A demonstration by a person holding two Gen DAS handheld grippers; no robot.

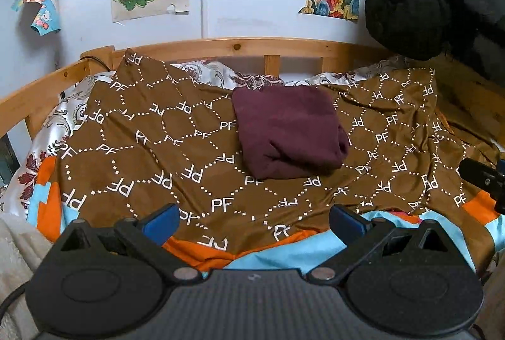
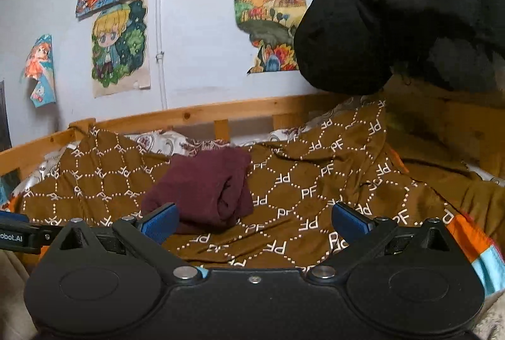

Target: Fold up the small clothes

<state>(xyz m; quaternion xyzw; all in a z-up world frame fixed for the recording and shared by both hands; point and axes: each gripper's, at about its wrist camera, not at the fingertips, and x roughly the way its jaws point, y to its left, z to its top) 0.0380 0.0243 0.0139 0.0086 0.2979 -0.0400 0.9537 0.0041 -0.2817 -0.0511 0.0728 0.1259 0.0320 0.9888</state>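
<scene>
Nearest, the left gripper (image 1: 254,221) and right gripper (image 2: 255,221) hang with blue-padded fingers (image 1: 161,221) spread wide, empty. Beyond, at twelve o'clock, a maroon knit garment (image 1: 288,133), folded into a plump rectangle, rests on the smooth brown blanket (image 1: 151,150). Behind runs the wooden bed rail (image 1: 240,48).

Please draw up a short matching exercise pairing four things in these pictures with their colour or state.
Things:
1. folded garment
2. PF-patterned cloth
3. padded jacket
4. left gripper

Descriptions:
A. black, bunched up at the right
B. open, holding nothing
C. maroon, lying folded
D. brown, spread over the bed

Pairs: 1-C, 2-D, 3-A, 4-B
</scene>
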